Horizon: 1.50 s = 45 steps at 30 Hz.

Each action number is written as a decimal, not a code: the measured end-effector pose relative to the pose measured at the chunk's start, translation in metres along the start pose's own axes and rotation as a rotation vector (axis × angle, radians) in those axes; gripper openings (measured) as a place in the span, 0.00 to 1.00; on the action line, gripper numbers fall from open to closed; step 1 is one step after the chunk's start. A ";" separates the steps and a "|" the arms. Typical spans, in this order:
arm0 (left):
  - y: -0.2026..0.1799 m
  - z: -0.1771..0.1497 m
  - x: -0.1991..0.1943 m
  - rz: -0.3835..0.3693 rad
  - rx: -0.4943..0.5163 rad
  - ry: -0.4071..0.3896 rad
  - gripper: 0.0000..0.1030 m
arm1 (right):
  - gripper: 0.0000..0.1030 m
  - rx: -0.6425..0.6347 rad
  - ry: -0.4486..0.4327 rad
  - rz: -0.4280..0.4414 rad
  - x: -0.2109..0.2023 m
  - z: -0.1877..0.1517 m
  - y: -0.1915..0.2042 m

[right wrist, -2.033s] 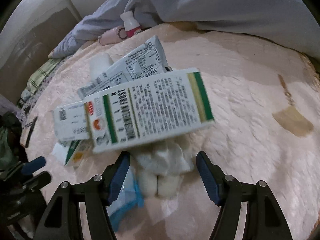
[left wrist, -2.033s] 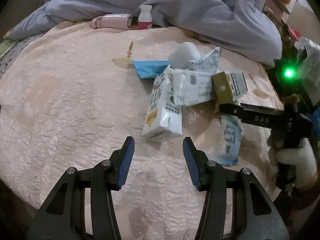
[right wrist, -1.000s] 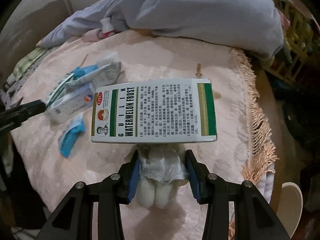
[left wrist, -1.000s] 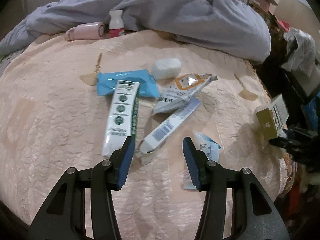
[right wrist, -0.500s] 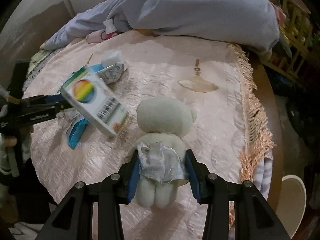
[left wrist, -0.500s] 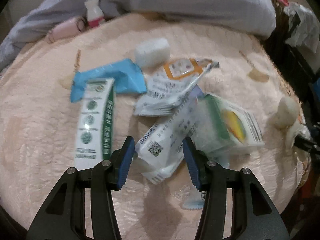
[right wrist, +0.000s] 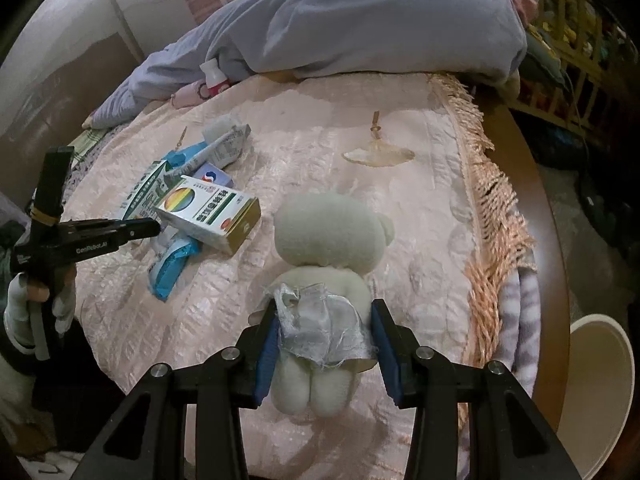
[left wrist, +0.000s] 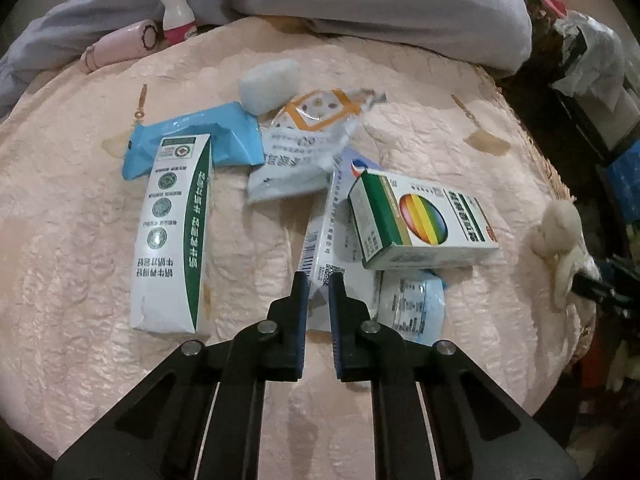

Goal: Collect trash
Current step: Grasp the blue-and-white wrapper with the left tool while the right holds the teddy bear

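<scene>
Risk 1: the carton [left wrist: 326, 240] carries the box [left wrist: 420, 220] on its top face; lifting by the near end alone may tip the box off, or the thin edge may slip out of the pads

Risk 2: the right gripper [right wrist: 326, 344] has a plush toy [right wrist: 330, 264] – prob. not trash; binning it would be an error

Left gripper [left wrist: 318, 300]: jaws nearly closed, narrow gap, pinching the carton's near end

Right gripper: jaws approx. half open, clamped on the toy's waist, toy resting on the bedspread [right wrist: 400, 200]

Trash pile (carton, box, milk pack [left wrist: 172, 232], wrappers) lies mid-bedspread, just ahead of the left gripper; a white bin [right wrist: 596, 392] sits past the fringe
</scene>
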State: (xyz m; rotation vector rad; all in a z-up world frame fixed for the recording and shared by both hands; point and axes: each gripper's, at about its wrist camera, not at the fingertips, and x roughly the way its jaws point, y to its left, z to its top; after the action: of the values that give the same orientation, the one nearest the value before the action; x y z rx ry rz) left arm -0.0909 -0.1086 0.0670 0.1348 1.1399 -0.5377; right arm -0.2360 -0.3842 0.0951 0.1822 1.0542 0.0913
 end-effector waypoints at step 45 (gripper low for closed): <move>-0.081 -0.018 0.020 -0.113 -0.070 0.031 0.38 | 0.41 0.079 -0.037 0.006 -0.041 -0.045 -0.033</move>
State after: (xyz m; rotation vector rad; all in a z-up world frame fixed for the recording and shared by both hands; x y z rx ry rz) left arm -0.1381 -0.1791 0.0547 0.0184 1.2000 -0.5970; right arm -0.2958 -0.4186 0.1024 0.2575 1.0212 0.0511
